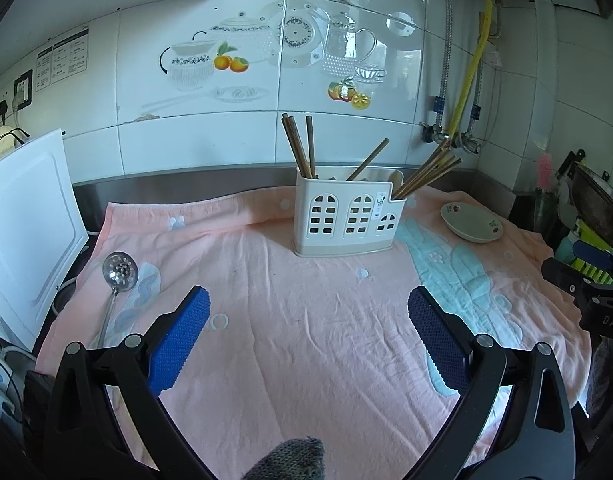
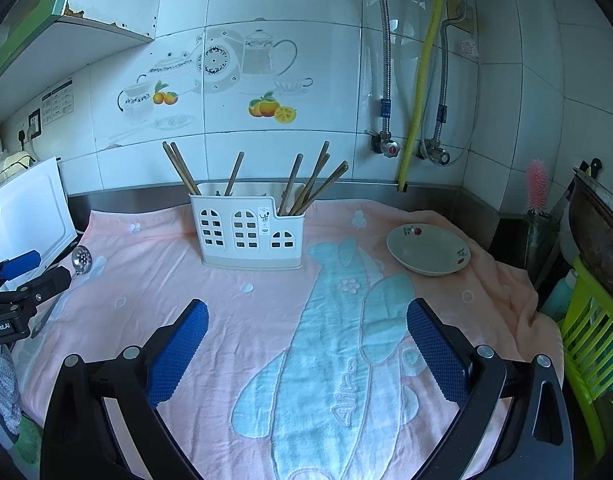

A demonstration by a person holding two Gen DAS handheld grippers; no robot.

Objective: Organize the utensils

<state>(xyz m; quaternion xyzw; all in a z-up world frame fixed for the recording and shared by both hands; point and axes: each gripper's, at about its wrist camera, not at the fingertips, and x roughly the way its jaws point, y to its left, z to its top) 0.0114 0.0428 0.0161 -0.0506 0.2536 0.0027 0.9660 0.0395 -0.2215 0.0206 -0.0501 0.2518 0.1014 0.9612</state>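
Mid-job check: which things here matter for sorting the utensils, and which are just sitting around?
For the job:
utensil holder
chopsticks
slotted spoon
left gripper, open
right gripper, open

Just lying about:
dish
towel
white board
green rack

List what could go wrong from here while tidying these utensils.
1. The slotted ladle lies flat at the towel's left edge beside the white board; the open left tongs may snag cloth or nudge the board.
2. The chopsticks lean outward from the holder; inserting the ladle could knock them or tip it.
3. The dish sits near the holder's right and could get bumped.
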